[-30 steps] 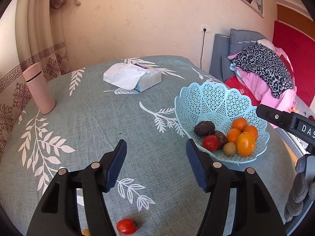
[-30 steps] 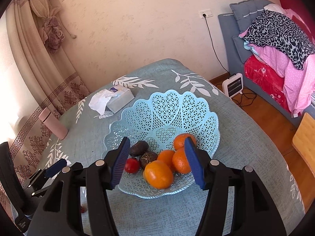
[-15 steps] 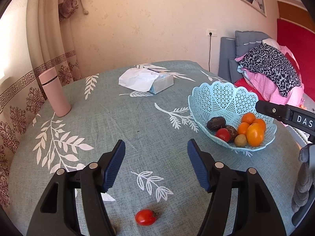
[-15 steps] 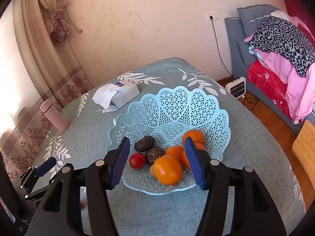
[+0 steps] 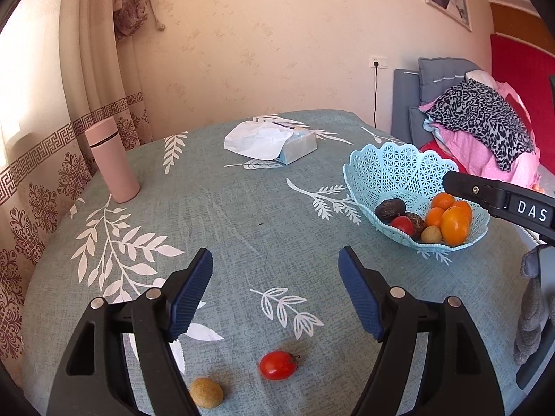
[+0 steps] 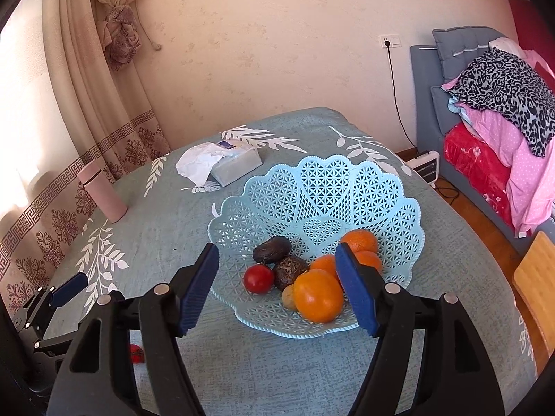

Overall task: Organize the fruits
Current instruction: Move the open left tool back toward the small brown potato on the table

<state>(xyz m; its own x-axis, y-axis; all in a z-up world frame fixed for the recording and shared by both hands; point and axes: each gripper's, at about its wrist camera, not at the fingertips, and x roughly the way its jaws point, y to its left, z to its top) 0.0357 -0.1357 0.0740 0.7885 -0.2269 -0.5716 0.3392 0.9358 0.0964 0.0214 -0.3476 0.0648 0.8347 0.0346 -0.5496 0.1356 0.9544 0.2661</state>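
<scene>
A light blue lattice basket on the table holds several fruits: oranges, a tomato, dark fruits and a small brown one. A loose red tomato and a brown kiwi lie on the cloth near me, below my left gripper, which is open and empty above them. My right gripper is open and empty, hovering at the basket's near side. The loose tomato peeks behind the right gripper's left arm.
A pink flask stands at the table's left. A tissue box lies at the back middle. The teal leaf-print tablecloth covers the round table. A bed with piled clothes and a heater are on the right.
My left gripper has pulled back and up, so the loose tomato sits further into view and the kiwi has appeared. My right gripper has drawn back slightly from the basket.
</scene>
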